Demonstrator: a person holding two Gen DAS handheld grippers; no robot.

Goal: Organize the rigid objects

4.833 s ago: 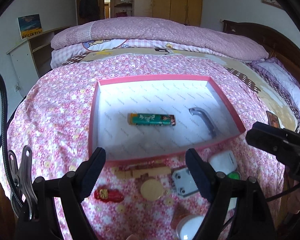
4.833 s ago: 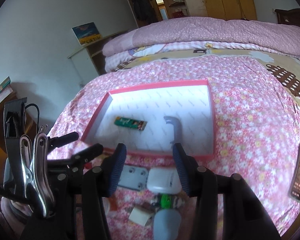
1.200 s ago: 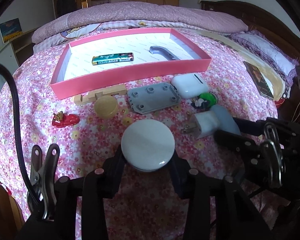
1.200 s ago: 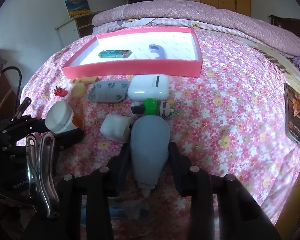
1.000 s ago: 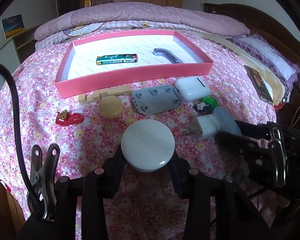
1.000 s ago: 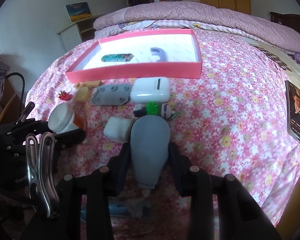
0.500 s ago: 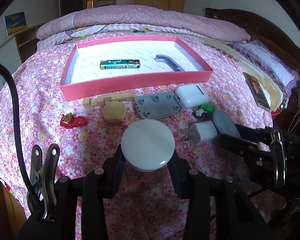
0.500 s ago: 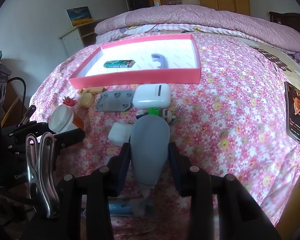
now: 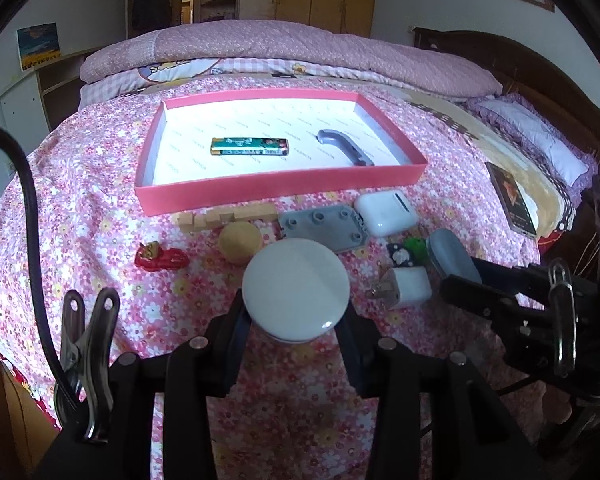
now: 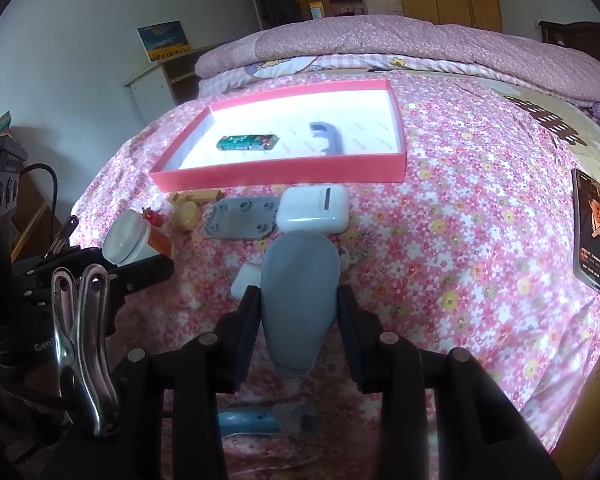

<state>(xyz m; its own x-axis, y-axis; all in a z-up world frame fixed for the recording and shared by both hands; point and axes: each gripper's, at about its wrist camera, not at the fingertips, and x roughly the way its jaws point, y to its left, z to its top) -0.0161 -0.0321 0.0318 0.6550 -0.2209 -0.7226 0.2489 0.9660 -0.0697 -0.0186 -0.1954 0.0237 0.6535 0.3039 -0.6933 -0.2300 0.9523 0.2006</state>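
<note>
— Between the left gripper (image 9: 296,312) jaws sits a white-capped jar (image 9: 296,288), pinched tight; the right gripper (image 10: 298,320) clamps a grey paddle-shaped piece (image 10: 300,284).

— Carry step, then: both need lifting ahead over the pink tray (image 9: 284,188) wall and releasing inside.

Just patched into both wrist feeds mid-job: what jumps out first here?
Both tools are loaded: the left tool is shut on a white-capped bottle, the right tool on a grey-blue bulb-shaped object, both held above the flowered bedspread. Ahead lies the pink tray holding a green pack and a grey handle, with loose items strewn along its near wall.
</note>
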